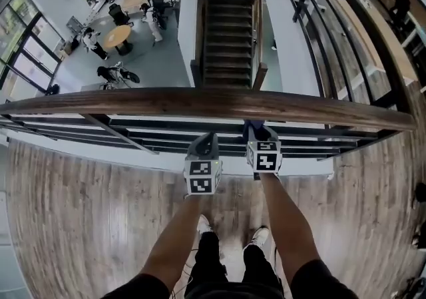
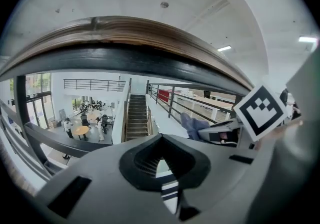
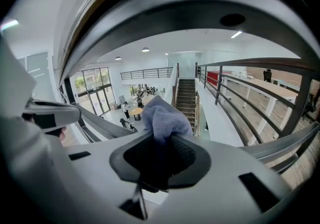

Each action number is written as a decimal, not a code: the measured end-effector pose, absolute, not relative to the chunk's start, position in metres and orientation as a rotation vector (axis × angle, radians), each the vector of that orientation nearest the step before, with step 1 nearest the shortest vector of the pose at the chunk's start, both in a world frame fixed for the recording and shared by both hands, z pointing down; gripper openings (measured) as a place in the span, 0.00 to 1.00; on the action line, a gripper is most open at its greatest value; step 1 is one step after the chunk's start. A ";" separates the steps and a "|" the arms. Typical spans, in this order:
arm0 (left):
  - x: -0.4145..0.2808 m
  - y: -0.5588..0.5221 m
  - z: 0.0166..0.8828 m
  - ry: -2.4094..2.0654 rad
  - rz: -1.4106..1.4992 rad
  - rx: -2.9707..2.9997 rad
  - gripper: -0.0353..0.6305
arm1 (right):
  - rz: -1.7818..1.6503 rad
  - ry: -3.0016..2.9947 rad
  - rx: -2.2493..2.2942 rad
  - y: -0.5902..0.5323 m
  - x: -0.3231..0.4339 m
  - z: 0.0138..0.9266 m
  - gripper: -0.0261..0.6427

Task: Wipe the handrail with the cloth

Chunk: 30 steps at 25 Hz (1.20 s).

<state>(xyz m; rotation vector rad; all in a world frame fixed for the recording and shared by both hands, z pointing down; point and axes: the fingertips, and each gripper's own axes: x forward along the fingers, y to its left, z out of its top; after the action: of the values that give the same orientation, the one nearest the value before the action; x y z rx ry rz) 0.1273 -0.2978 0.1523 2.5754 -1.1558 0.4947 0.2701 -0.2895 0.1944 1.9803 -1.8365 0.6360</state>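
The brown wooden handrail (image 1: 213, 102) runs across the head view on black metal rails. Both grippers sit just below and in front of it. My right gripper (image 1: 261, 134) is shut on a blue-grey cloth (image 3: 165, 118), which bunches up out of the jaws under the rail's underside (image 3: 200, 3). The cloth (image 1: 255, 127) peeks out beneath the rail in the head view. My left gripper (image 1: 206, 140) is to the left of it, shut with nothing between its jaws (image 2: 160, 160). In the left gripper view the handrail (image 2: 125, 36) arches overhead, with the cloth (image 2: 194, 125) at the right.
Black horizontal railing bars (image 1: 133, 130) run under the handrail. Beyond it is a drop to a lower floor with a staircase (image 1: 228, 24), tables (image 1: 117, 36) and people. I stand on a wooden floor (image 1: 80, 211); my shoes (image 1: 259, 236) are below.
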 end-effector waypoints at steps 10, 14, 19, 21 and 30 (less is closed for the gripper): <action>0.252 -0.249 0.158 -1.020 0.550 2.644 0.06 | 0.614 -1.744 2.066 -0.228 0.408 0.187 0.15; 0.306 -0.228 0.158 -0.955 0.542 2.681 0.06 | 0.613 -1.695 2.103 -0.201 0.465 0.188 0.15; 0.371 -0.206 0.151 -0.892 0.536 2.728 0.06 | 0.613 -1.629 2.152 -0.169 0.539 0.186 0.15; 0.395 -0.195 0.147 -0.871 0.533 2.741 0.06 | 0.617 -1.616 2.164 -0.157 0.563 0.184 0.15; 0.484 -0.154 0.146 -0.806 0.538 2.782 0.06 | 0.559 -1.595 2.157 -0.124 0.632 0.185 0.15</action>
<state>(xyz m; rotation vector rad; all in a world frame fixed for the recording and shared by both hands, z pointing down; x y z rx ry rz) 0.4843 -0.1542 0.1462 2.7816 -0.8060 0.5382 0.6322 -0.1235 0.1852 2.1566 -1.5951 0.5586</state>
